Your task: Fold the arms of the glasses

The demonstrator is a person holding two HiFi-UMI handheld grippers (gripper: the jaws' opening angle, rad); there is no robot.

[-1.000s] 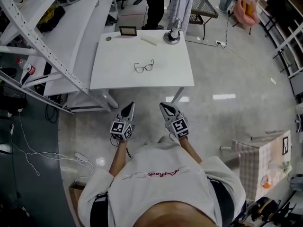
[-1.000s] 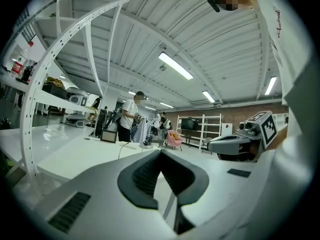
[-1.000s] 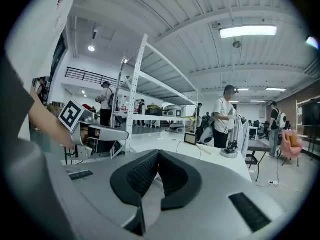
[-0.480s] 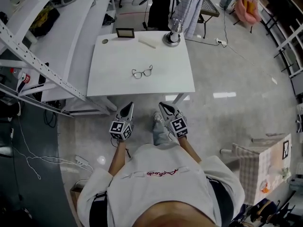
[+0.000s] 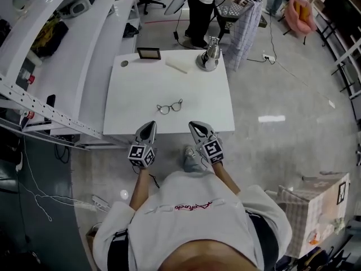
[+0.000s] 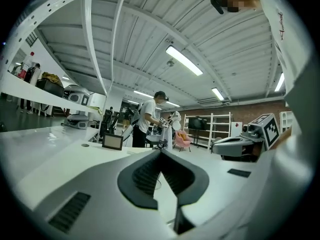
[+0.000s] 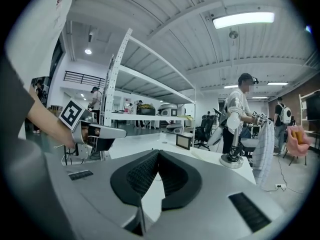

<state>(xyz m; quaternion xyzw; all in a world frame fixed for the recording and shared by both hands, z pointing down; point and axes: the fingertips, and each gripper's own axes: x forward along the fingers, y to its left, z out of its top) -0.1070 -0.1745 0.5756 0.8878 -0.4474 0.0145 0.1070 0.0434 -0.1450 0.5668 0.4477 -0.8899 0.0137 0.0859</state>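
Floor [image 5: 282,83]: pale, glossy, with ceiling lights reflected in it; it surrounds the table on all sides.
Rack [image 5: 62,38]: white shelving along the left side of the table, with assorted items on its shelves.
Table [image 5: 141,78]: white, rectangular, standing directly ahead of the operator.
Operator [image 5: 192,219]: white shirt, both forearms extended forward, one gripper in each hand.
Second person [image 5: 202,4]: standing beyond the far edge of the table, holding a checked cloth [image 5: 245,24].
Left gripper [image 5: 150,125]: roughly level and pointing toward the table. In the head view its tip overlaps the near table edge. The pads [image 6: 145,174] are pressed together at the tip, with nothing between them.
Right gripper [image 5: 193,124]: beside the left one and parallel to it, with its tip also at the near table edge. The pads [image 7: 145,174] meet at the tip and nothing is pinched.
Metal object [image 5: 210,55]: upright on a round base at the far right corner of the table.
Picture frame [image 5: 149,53]: standing near the far edge, left of centre.
White strip [image 5: 176,66]: lying flat between the frame and the metal object.
Glasses [image 5: 170,106]: lying on the table near its near edge, about mid-width. They are ahead of both grippers, in line with the gap between them, and touch neither. The position of the arms is too small to read.
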